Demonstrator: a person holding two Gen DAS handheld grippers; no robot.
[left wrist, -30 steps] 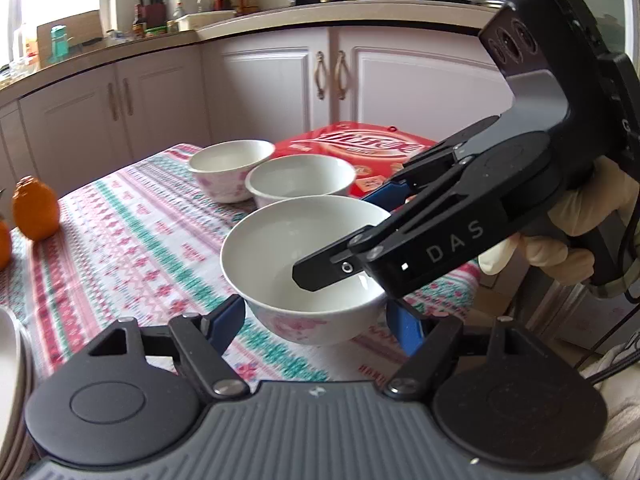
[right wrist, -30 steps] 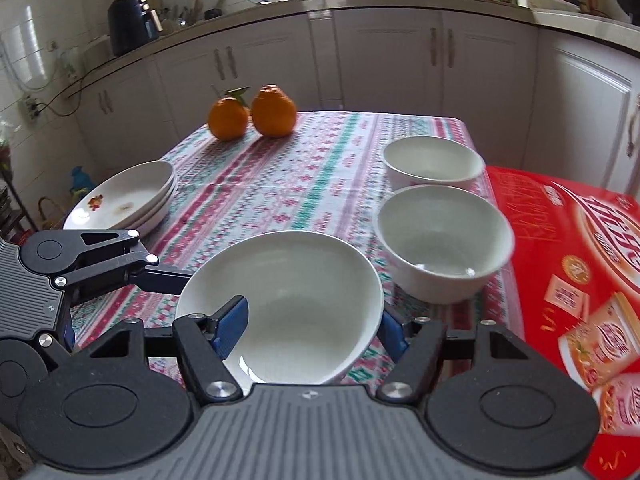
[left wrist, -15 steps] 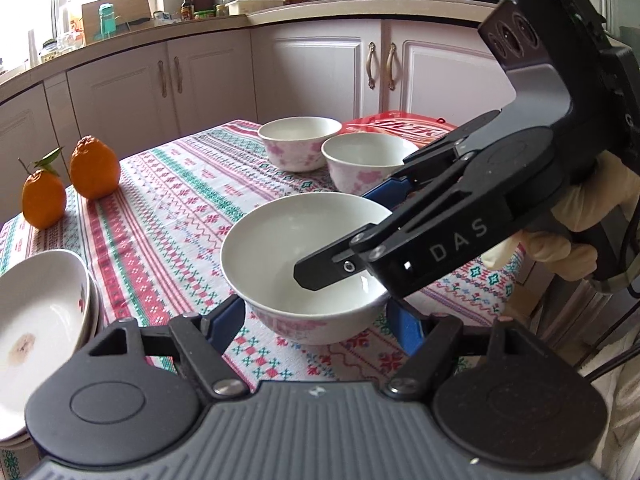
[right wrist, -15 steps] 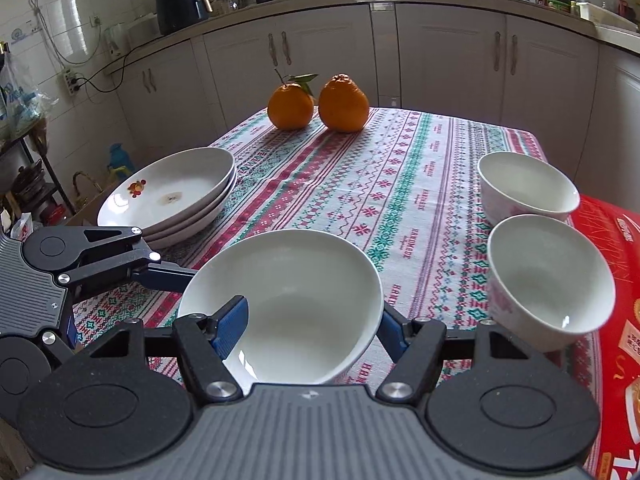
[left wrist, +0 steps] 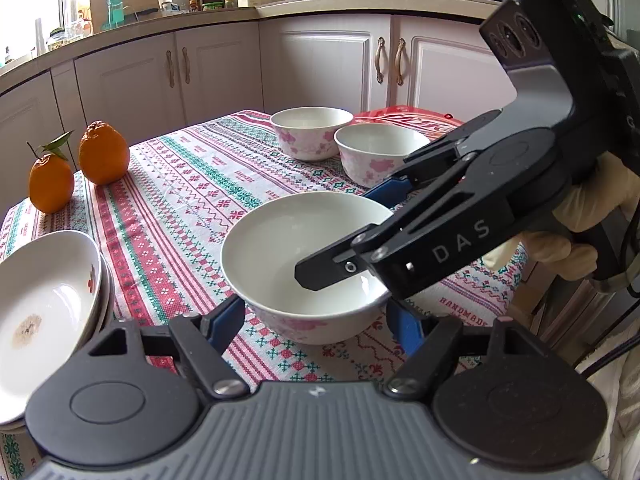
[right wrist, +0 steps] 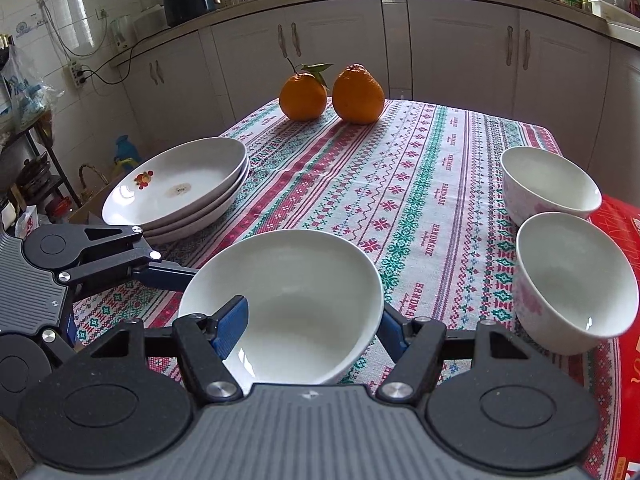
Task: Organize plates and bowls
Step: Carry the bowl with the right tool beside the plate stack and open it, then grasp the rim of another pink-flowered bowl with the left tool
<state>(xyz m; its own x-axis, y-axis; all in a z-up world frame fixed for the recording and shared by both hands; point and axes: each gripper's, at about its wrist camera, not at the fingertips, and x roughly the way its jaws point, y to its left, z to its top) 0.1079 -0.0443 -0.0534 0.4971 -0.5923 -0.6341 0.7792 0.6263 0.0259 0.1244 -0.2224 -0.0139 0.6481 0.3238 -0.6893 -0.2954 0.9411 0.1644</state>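
Item: white porcelain bowl with pink flowers (left wrist: pixel 304 264), clamped between both my left gripper (left wrist: pixel 320 320) and right gripper (right wrist: pixel 312 328), above the striped tablecloth (right wrist: pixel 400 184). Plates stacked (right wrist: pixel 176 192); two bowls (right wrist: pixel 576 280) unstacked.

Two oranges (right wrist: pixel 330 94) side by side on patterned tablecloth (right wrist: pixel 400 184), red box (right wrist: pixel 624 264) at table edge

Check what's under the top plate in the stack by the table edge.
Two more plates show as rims beneath the top plate, nested in one stack on the tablecloth. Their insides are covered, so contents can't be seen.
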